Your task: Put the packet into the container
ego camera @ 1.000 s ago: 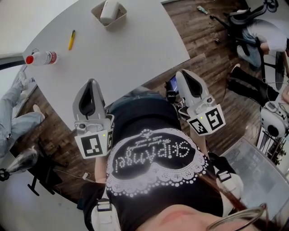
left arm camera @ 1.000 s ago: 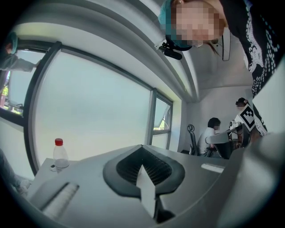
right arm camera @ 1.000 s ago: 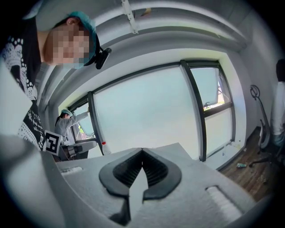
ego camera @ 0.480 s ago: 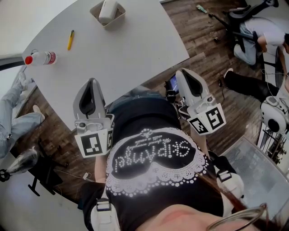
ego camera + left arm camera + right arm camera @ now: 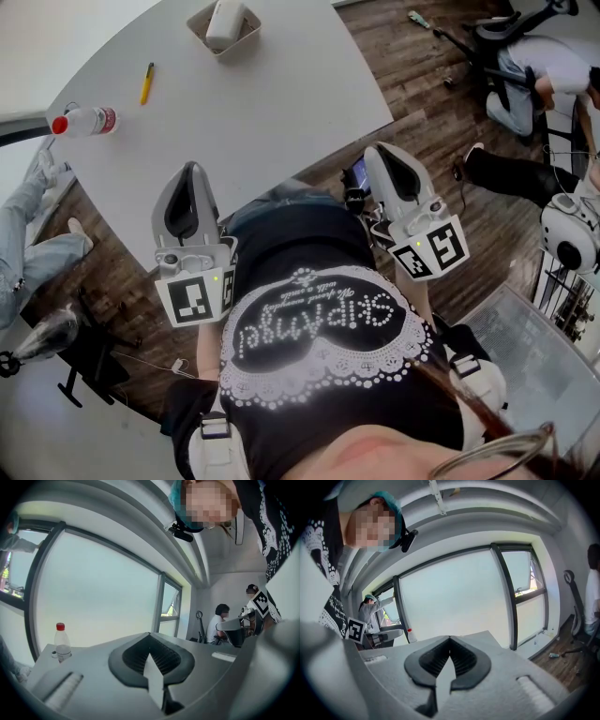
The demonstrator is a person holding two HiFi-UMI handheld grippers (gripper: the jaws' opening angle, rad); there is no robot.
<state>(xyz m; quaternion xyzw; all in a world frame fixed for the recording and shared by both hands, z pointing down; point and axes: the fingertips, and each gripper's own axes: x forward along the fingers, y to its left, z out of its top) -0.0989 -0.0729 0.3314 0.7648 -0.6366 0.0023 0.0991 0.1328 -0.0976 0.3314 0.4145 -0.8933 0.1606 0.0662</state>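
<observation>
**Nothing has moved: packet already in the container**

Over the last second the left gripper [image 5: 150, 635] and right gripper [image 5: 450, 640] have stayed still at the table's [image 5: 281, 94] near edge, jaws closed on nothing. The packet [image 5: 226, 21] sits in the container [image 5: 201, 28] by the far edge, so the task looks finished.

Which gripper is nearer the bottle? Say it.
Left. The left gripper sits at the table's near edge, below-right of the bottle; the right gripper is farther, past the table's right corner.
</observation>
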